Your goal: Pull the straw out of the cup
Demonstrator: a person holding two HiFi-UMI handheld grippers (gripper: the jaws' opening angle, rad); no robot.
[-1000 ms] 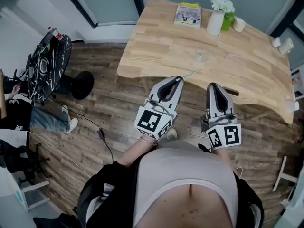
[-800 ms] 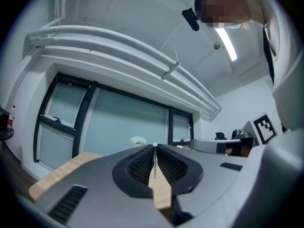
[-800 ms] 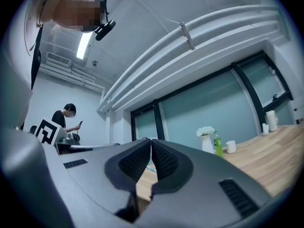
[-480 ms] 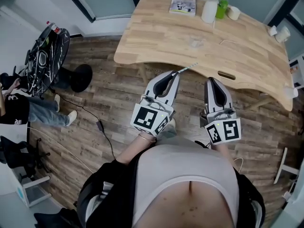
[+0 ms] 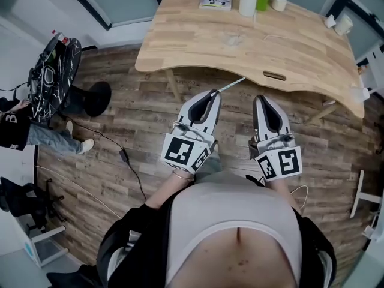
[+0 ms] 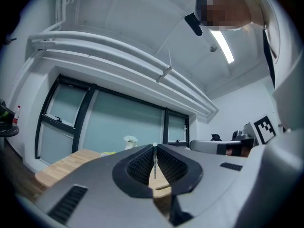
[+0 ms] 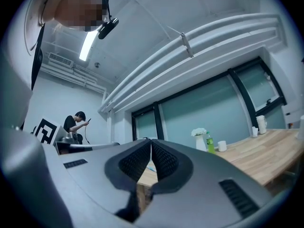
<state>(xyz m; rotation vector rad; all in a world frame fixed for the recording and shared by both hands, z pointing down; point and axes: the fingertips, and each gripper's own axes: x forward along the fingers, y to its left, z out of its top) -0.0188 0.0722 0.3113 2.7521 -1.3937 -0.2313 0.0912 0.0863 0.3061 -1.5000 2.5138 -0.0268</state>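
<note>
- Already the wooden table point(image 5: 300, 53) stands apart from the person, with what looks like a clear cup point(image 5: 231, 39) on it and no straw in it.
- The left gripper point(image 5: 214, 92) pinches the thin straw point(image 5: 231, 84) at its jaw tips; the straw pokes out over the floor, towards the table edge.
- The right gripper point(image 5: 261, 98) is pressed together on nothing.
- The pull-out looks done; the next move probably calls only for setting the straw down.
</note>
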